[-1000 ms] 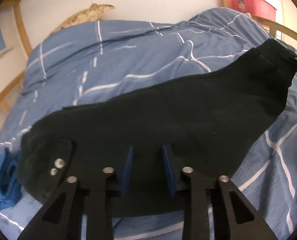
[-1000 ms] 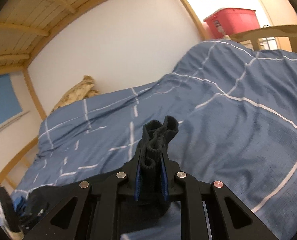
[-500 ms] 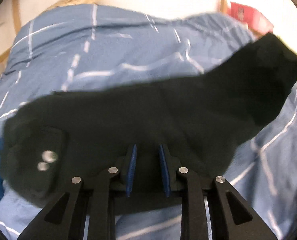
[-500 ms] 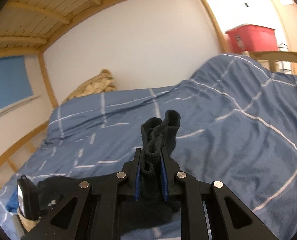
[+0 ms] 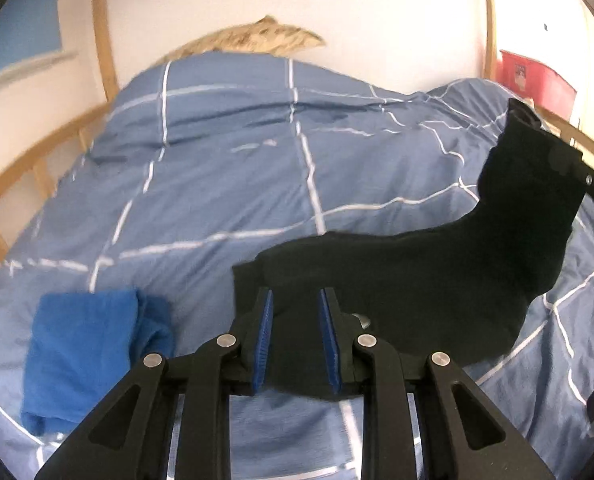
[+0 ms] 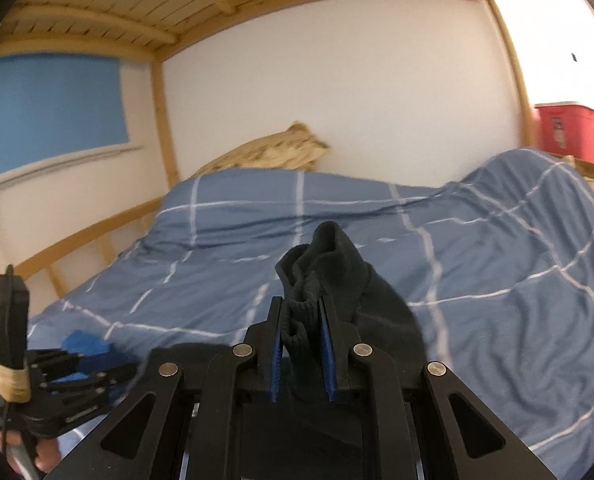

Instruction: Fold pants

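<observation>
Both tongs pinching black pants, cloth slung between them above the bed.

Left gripper (image 5: 295, 330): blue pads pressed onto a near edge of the black pants (image 5: 437, 280). Right gripper (image 6: 301, 344): pads clamped on the bunched ribbed waistband, which pokes up past the fingertips. Pants span from the left tongs up to the far right, over the blue checked duvet (image 5: 225, 184). Folded blue cloth (image 5: 93, 352) lies near left on the duvet, beside the pants. Far: tan pillow (image 6: 281, 152) against the white wall; red bin (image 6: 573, 132) far right; wooden bunk slats (image 6: 145, 4) overhead.
</observation>
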### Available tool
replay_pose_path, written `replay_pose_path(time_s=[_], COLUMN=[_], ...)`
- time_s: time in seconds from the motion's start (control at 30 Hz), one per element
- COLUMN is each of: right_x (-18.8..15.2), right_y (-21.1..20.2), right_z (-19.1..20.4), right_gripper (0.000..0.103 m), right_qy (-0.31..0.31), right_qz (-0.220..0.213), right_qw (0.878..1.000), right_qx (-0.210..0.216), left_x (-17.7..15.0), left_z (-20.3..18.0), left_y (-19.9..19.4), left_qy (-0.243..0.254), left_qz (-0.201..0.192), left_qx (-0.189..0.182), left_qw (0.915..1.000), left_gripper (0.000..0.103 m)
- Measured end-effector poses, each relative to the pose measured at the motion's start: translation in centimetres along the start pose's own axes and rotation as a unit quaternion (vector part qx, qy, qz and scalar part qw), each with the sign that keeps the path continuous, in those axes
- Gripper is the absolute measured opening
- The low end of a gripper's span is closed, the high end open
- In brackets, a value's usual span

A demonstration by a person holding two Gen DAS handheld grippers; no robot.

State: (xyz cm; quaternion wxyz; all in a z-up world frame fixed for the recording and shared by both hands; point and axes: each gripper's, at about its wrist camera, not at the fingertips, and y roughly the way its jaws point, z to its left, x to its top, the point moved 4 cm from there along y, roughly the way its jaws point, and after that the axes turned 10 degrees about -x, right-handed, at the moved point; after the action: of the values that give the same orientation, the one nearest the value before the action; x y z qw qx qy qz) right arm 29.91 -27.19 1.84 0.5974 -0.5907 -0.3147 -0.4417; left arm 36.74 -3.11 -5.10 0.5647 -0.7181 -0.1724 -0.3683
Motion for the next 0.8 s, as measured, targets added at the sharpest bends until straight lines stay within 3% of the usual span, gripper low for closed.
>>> replay_pose_path(time_s=[0.23, 0.4, 0.57, 0.67, 0.8], right_x=[-2.5, -4.6, -6.6, -7.0, -7.4], right_y=[0.8, 1.9, 2.9, 3.0, 3.0], right_z=[7.5, 10.8, 12.1, 12.5, 12.9], right_gripper=[0.018, 0.018, 0.018, 0.018, 0.018], right_qy=[-0.051, -0.072, -0.085, -0.08, -0.083], right_qz=[0.014, 0.023, 0.039, 0.042, 0.043], right_qw=[0.998, 0.996, 0.994, 0.994, 0.994], right_qx=[0.04, 0.05, 0.054, 0.058, 0.06], left_x=[-2.1, -0.2, 3.1, 4.1, 4.5], left_z=[3.4, 4.9, 4.9, 3.9, 3.2], left_y=[-0.1, 0.2, 1.6, 3.3, 5.0], left_qy=[-0.02, -0.044, -0.059, -0.059, -0.095], left_qz=[0.004, 0.01, 0.041, 0.069, 0.099], left_qx=[-0.022, -0.091, -0.161, -0.181, -0.228], left_qw=[0.9995, 0.9949, 0.9843, 0.9793, 0.964], left_gripper=[0.025, 0.025, 0.037, 0.037, 0.037])
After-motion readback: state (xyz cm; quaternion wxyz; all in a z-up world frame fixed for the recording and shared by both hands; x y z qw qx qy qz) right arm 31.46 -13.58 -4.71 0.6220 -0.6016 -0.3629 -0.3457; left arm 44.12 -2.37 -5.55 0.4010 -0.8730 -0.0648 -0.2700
